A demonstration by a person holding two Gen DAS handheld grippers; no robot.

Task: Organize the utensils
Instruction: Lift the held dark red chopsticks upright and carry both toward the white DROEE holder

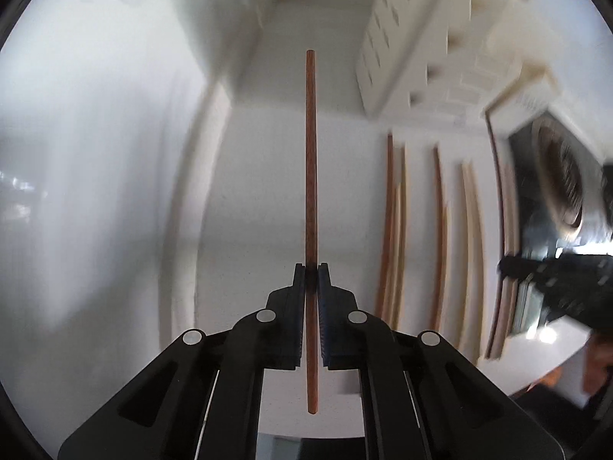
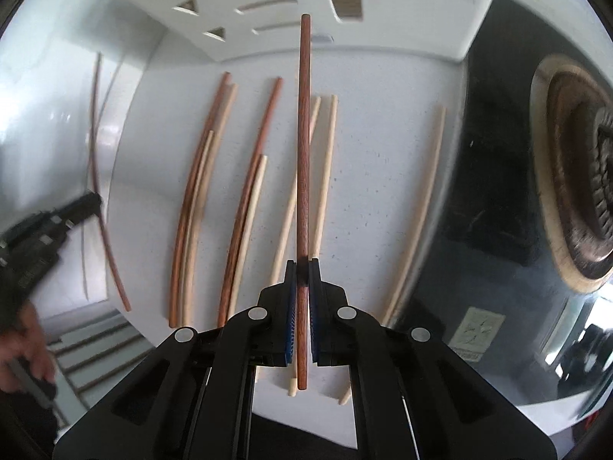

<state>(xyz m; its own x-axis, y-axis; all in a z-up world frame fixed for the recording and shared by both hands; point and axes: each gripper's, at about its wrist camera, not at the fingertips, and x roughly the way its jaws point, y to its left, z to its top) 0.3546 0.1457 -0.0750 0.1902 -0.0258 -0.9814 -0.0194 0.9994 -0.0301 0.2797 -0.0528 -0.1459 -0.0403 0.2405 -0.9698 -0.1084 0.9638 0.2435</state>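
Not much writing could be made out: on the white slotted utensil holder (image 2: 245,7) at the top of the right wrist view, big grey letters were cut off by the frame edge and only partly legible, something like "ONOEE", with a smaller blurred line under it. A pale sticker (image 2: 477,331) was spotted on the black stove top (image 2: 494,191) too, but its print was too small to be read.

The right wrist view was the one where the full spread was shown: dark and pale chopsticks (image 2: 245,199) laid in rough rows on the white speckled counter (image 2: 367,115), plus the round burner (image 2: 578,176) at the right edge. The left gripper (image 2: 90,201) was caught blurred at the left of that view, with a hand (image 2: 23,349) below it.

In the left wrist view the same rows (image 1: 436,230) were only seen far off to the right, along with the right gripper (image 1: 509,266); most of that frame was filled by a blurry white surface.

The left gripper (image 1: 311,268) was clamped on a dark brown chopstick (image 1: 311,153), which was pinched between the pads and stuck out well past the tips, its other end hanging back between the fingers. The right gripper (image 2: 302,262) was closed the same way on a second dark chopstick (image 2: 304,134), held above the pale ones on the counter.
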